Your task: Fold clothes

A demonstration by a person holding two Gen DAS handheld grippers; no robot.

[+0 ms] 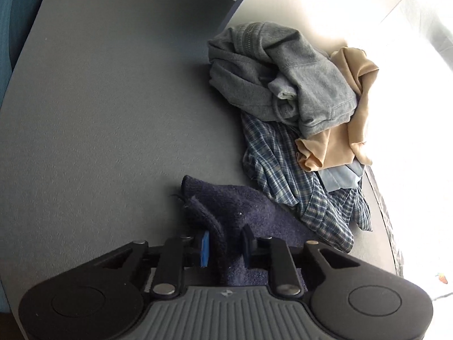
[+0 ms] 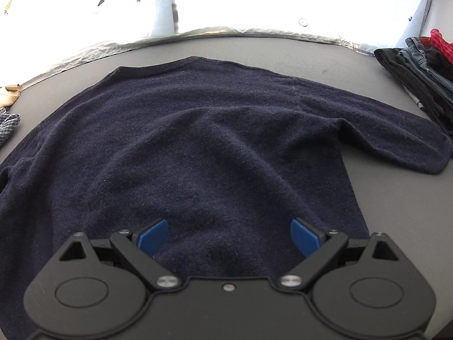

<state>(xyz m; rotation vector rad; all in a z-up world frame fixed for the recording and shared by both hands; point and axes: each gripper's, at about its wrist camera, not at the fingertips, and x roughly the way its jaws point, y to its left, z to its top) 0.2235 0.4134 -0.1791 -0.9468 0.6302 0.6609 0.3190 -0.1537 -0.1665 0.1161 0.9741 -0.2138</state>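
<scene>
I have the navy sweater (image 2: 181,153) spread flat on the grey table (image 2: 396,198), neckline toward the far edge, one sleeve stretched out toward the stack of folded dark jeans (image 2: 419,68) at the table's right end. A red garment (image 2: 441,42) sits on top of that stack.

My right gripper (image 2: 229,238) hovers over the sweater's lower part with its blue pads (image 2: 151,236) spread wide, nothing between them.

My left gripper (image 1: 225,248) is pinching a raised fold of the sweater (image 1: 240,206): the knit bunches up between the two pads (image 1: 204,248), which sit close on either side of it.

Just beyond that corner of the sweater lies the pile of unfolded clothes. A blue plaid shirt (image 1: 297,187) is nearest and touches the sweater's edge. A grey zip sweatshirt (image 1: 283,76) is heaped on top of it, farther from the sweater. A tan garment (image 1: 342,130) lies beside the sweatshirt, with a strip of pale blue cloth (image 1: 339,180) showing under it.
</scene>
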